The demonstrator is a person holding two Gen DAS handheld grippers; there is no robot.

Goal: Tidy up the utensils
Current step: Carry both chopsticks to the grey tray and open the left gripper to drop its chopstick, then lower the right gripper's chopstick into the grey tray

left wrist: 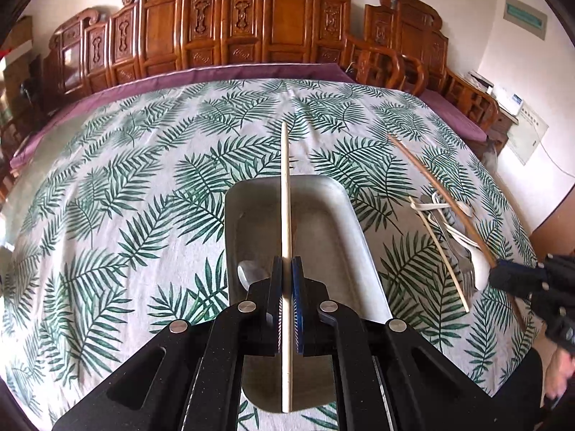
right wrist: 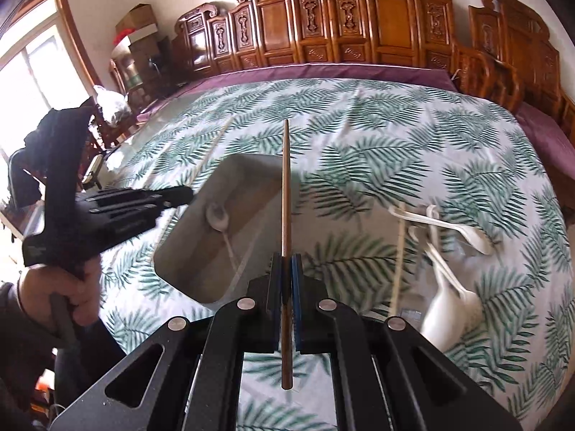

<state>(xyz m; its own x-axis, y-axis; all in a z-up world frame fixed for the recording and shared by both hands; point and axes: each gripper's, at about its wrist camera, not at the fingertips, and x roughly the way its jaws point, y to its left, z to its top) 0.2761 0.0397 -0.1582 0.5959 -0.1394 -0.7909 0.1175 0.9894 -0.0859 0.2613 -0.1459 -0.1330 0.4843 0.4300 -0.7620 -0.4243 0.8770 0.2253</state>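
While the left gripper [left wrist: 287, 280] hangs at centre frame, jaws clamped on a pale wooden chopstick [left wrist: 285, 194] over the grey metal tray [left wrist: 337, 222], evidently for depositing, the right gripper [right wrist: 286, 273] pinches a dark brown chopstick [right wrist: 286, 186]; white plastic spoons [right wrist: 452, 298] wait lower right.

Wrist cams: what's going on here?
A person is sorting utensils with two handheld grippers. The left gripper is shut on a pale chopstick above the metal tray, which already holds a spoon. The right gripper is shut on a brown chopstick. White spoons, a fork and another chopstick lie on the leaf-print tablecloth.
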